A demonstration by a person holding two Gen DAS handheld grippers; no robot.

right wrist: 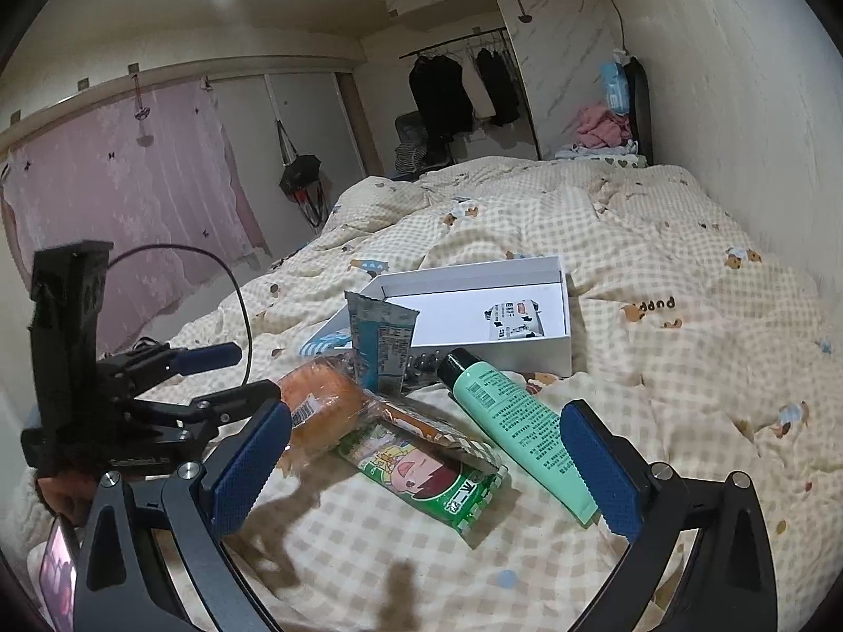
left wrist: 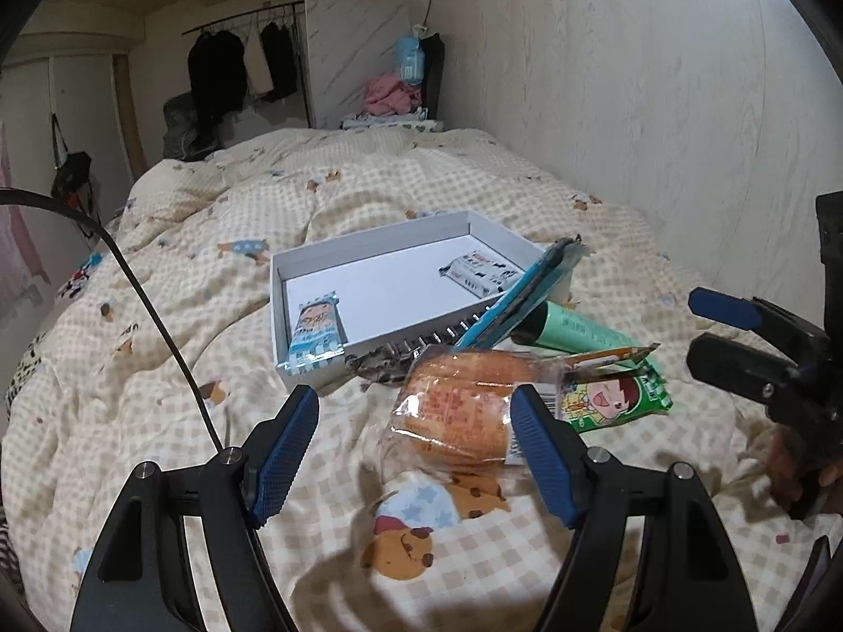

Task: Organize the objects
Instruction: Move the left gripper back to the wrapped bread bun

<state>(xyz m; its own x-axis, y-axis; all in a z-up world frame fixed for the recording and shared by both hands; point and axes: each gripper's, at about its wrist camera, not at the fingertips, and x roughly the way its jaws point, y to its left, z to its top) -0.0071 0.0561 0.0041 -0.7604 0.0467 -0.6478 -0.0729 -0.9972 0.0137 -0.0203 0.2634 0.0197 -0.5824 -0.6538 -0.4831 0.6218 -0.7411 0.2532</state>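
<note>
Two snack packets (left wrist: 316,334) already lie in the white box (left wrist: 369,247) at frame centre. Bread (left wrist: 458,411), green packet (right wrist: 421,479) and tube (right wrist: 516,421) wait outside, below it. My left gripper (left wrist: 413,453) and right gripper (right wrist: 421,468) gape empty.
</note>
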